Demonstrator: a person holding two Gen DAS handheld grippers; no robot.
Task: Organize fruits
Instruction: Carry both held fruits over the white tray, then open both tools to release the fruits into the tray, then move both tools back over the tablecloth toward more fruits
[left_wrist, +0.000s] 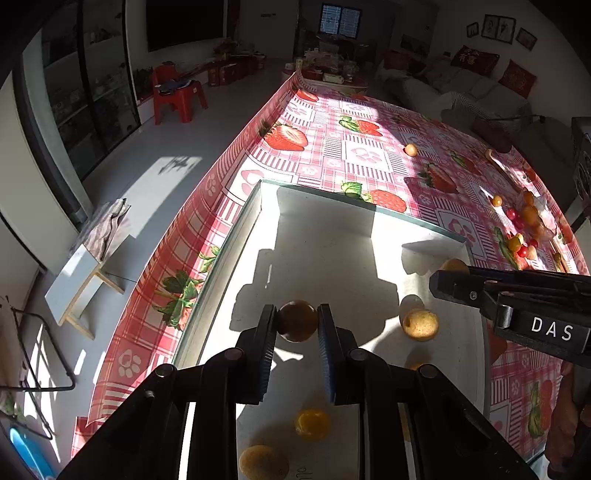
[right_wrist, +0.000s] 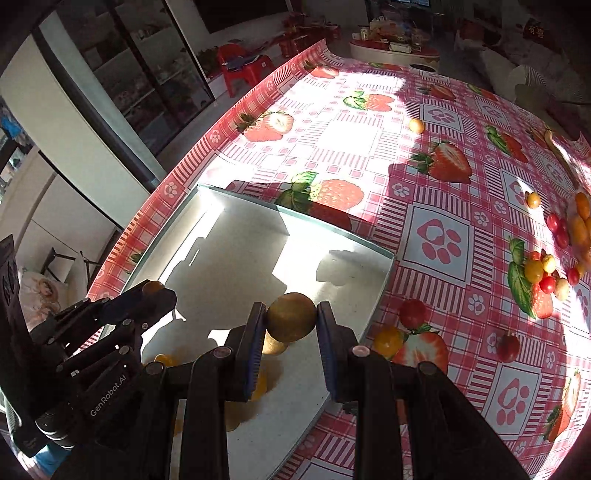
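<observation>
Pinching brown fruit (left_wrist: 297, 320) in left claw (left_wrist: 297, 325); right claw (right_wrist: 291, 323) clamps another fruit (right_wrist: 291, 322) over tray (right_wrist: 343, 236).

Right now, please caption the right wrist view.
Right hand-held gripper holds a brown fruit above the white tray.

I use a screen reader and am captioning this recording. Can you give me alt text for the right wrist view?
The right gripper holds a brownish round fruit between its jaws over a white tray on a strawberry-print tablecloth. The left gripper reaches in from the left; small red and yellow fruits lie scattered at right.
</observation>
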